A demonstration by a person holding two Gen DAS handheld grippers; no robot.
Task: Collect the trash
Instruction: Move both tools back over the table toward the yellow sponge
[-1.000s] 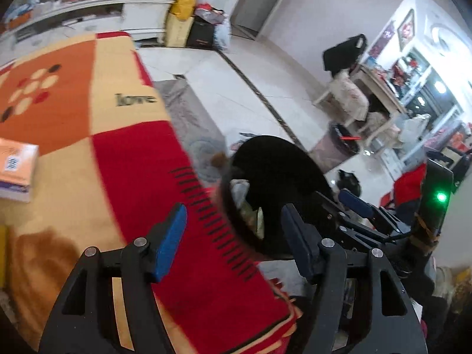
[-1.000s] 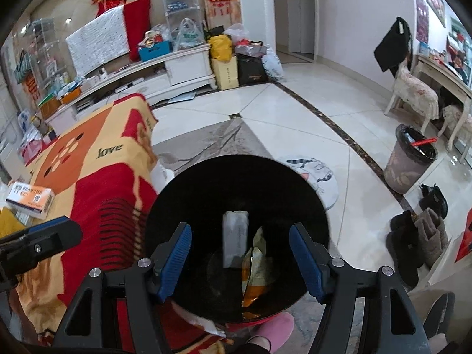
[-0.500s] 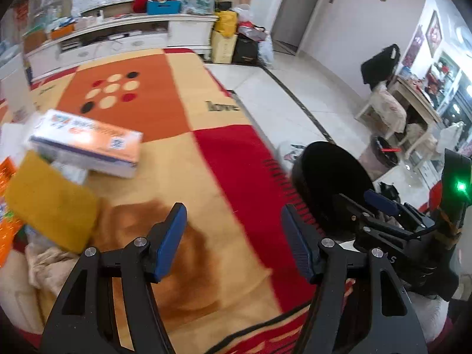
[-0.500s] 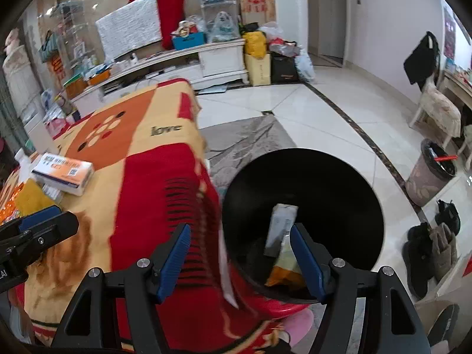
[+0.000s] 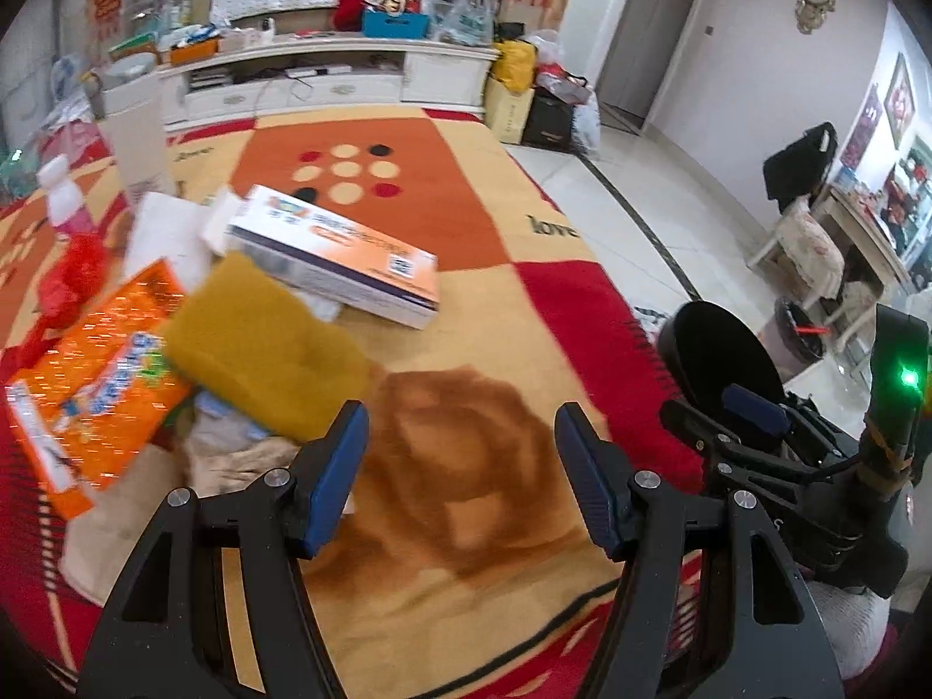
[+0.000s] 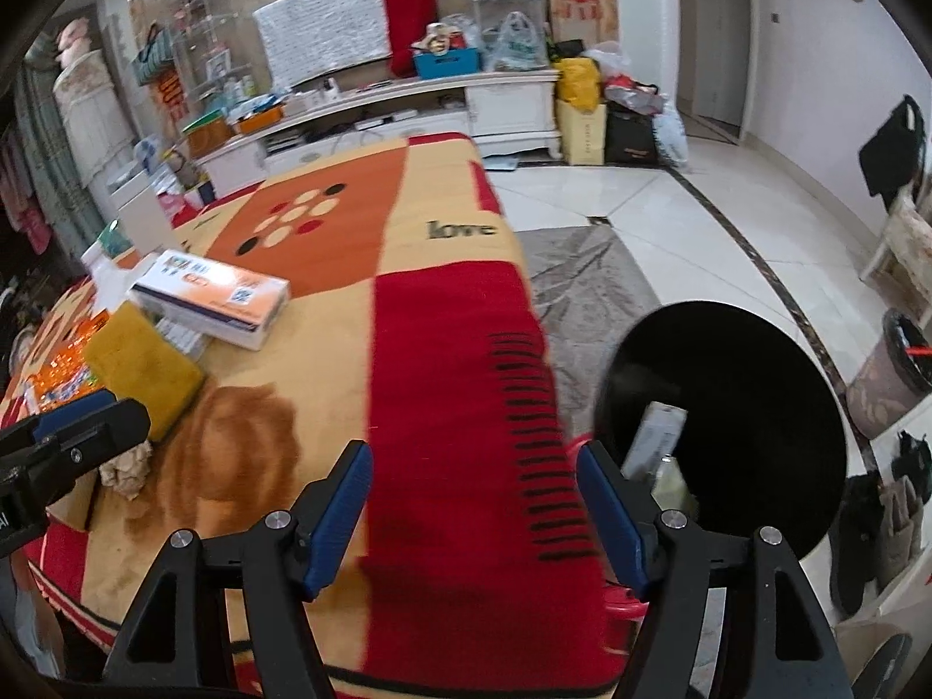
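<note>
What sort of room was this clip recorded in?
Most likely a lived-in home living room: a low white media cabinet crowded with household clutter along the far wall, a blanket-covered table, a tiled floor, and a cushioned chair beside a side table.

A red, orange and tan checked blanket (image 5: pixel 466 303) bears an orange-and-white box (image 5: pixel 338 256); the bin (image 6: pixel 734 425) is black.

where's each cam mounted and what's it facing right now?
Left wrist: on the left gripper, angled down at the blanket and trash pile; right gripper shows at right.
Right wrist: on the right gripper, jaws opening, empty, facing blanket edge and black bin; left gripper at left.
Shared: orange-white box, bin, blanket.
</note>
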